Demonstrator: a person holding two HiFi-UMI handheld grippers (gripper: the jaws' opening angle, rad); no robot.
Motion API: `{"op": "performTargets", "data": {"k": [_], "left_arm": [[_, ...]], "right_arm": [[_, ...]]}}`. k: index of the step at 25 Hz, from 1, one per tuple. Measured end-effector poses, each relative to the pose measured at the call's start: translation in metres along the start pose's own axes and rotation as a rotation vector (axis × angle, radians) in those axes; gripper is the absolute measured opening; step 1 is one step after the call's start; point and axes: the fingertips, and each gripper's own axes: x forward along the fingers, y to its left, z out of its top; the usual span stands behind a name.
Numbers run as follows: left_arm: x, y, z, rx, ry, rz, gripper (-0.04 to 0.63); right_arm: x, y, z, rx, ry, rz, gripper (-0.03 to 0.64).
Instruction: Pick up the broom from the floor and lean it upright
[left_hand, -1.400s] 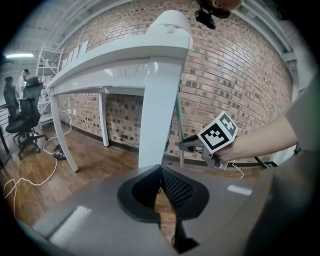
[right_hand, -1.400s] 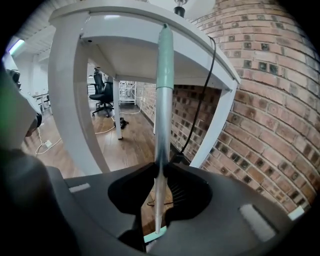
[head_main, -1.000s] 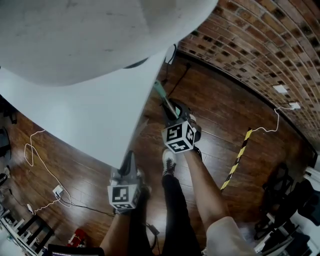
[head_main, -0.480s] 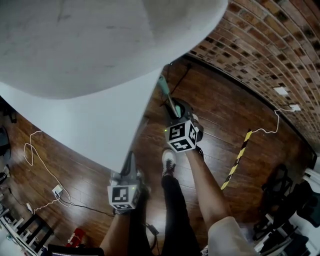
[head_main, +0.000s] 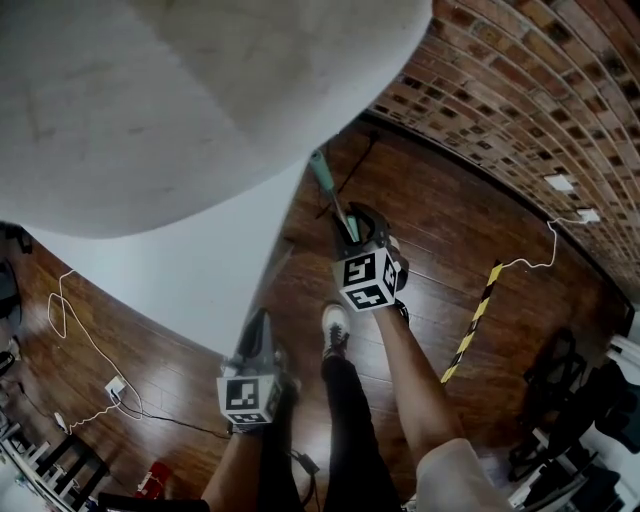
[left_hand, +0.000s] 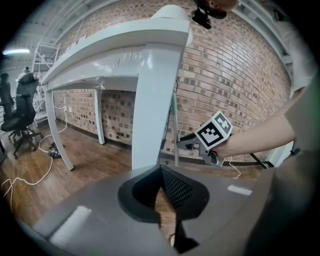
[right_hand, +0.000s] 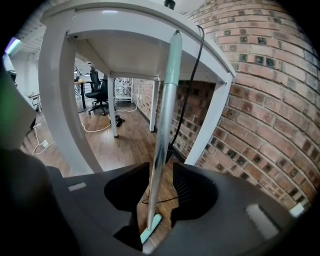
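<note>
The broom stands upright on the wooden floor. Its mint-topped metal handle (right_hand: 165, 125) leans against the edge of the white table (right_hand: 125, 30), and its mint foot (right_hand: 150, 227) rests on the boards. My right gripper (right_hand: 161, 175) has the handle between its jaws. They have just been opening and stand open, with a gap on the right side of the handle. From the head view the handle (head_main: 325, 180) rises just beyond the right gripper (head_main: 352, 225). My left gripper (head_main: 258, 325) hangs lower left by the table leg, shut and empty (left_hand: 160, 172).
A brick wall (head_main: 520, 90) runs close behind the broom. Black cables (right_hand: 187, 100) hang by the table leg (right_hand: 212, 125). White cords (head_main: 80, 330), a yellow-black striped strip (head_main: 475, 315) and the person's shoes (head_main: 335, 325) are on the floor. Office chairs (left_hand: 22, 115) stand further off.
The right gripper has shifted slightly around the handle, which stays leaning on the table edge. The left gripper has kept still.
</note>
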Motion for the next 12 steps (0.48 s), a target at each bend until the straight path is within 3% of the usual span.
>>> {"op": "performTargets", "data": {"k": [4, 7, 12], "left_arm": [[-0.001, -0.001, 0.005, -0.011, -0.012, 0.013, 0.002], [-0.001, -0.002, 0.007, -0.005, -0.012, 0.014, 0.002], [-0.006, -0.006, 0.018, 0.012, -0.021, 0.000, 0.002]], "right_arm": [[-0.010, -0.003, -0.004, 0.038, -0.032, 0.000, 0.141], [-0.025, 0.000, -0.007, 0.071, -0.060, -0.013, 0.015], [-0.055, 0.014, -0.020, 0.093, -0.042, -0.003, 0.012]]}}
